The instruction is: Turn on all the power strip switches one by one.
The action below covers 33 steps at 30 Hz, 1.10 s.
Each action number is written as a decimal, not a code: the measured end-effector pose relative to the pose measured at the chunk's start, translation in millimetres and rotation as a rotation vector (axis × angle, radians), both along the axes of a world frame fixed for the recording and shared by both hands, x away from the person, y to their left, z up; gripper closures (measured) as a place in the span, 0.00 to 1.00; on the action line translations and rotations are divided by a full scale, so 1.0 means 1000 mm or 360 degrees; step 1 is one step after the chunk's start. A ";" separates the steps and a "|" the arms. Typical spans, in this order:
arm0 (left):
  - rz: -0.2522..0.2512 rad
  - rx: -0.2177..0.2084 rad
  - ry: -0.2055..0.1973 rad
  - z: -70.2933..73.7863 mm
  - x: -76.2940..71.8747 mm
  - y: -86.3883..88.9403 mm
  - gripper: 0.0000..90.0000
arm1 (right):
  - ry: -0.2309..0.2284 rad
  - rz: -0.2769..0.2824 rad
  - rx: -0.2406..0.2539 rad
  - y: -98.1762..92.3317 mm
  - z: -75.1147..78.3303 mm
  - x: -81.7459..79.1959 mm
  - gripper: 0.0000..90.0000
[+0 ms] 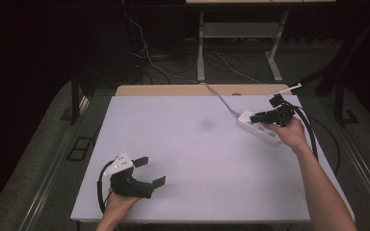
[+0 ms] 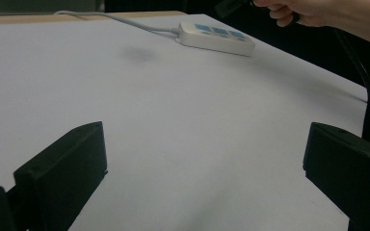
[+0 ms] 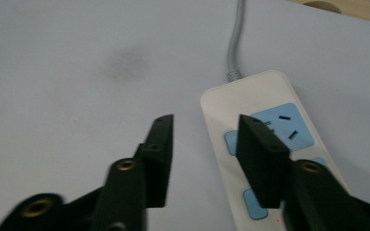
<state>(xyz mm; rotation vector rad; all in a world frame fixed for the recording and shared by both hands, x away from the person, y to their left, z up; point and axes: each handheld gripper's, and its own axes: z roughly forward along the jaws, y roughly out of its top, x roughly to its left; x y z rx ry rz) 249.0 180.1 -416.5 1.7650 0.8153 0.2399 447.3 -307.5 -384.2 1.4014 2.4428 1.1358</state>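
**Two grippers apart, power strip at the far right**

Nearest the high camera, the left gripper (image 1: 144,171) rests low on the white table (image 1: 192,159) near its front left corner, jaws spread wide with bare tabletop between them. Its grey three-cornered plate (image 1: 118,163) faces up and its cable (image 1: 99,192) loops beside the hand.

Across the table, well apart, the right gripper (image 1: 259,117) hovers over the near end of a white power strip (image 1: 257,127) with blue sockets. Its jaws stand partly open, holding nothing; one jaw overlaps the strip's edge in the right gripper view. The strip's grey cord (image 1: 219,96) runs off the far edge. A faint dark smudge (image 1: 206,124) marks the tabletop left of the strip.
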 end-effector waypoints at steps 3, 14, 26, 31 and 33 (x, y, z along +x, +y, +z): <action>-0.0001 -0.0002 -0.0001 0.000 0.000 0.000 0.00 | -0.0028 -0.0041 0.0025 -0.001 0.002 -0.011 0.41; 0.0003 -0.0012 -0.0004 0.000 -0.001 -0.001 0.00 | -0.0070 -0.0058 0.0179 -0.006 0.008 -0.056 0.00; 0.0001 -0.0004 0.0000 0.000 -0.001 -0.002 0.00 | -0.0098 0.0025 0.0221 -0.005 0.001 -0.108 0.00; -0.0003 -0.0001 -0.0001 0.000 -0.001 -0.003 0.00 | -0.0130 0.0036 0.0253 -0.003 -0.004 -0.129 0.00; -0.0003 -0.0002 -0.0002 0.000 -0.001 -0.002 0.00 | -0.0146 0.0030 0.0273 -0.003 -0.007 -0.139 0.01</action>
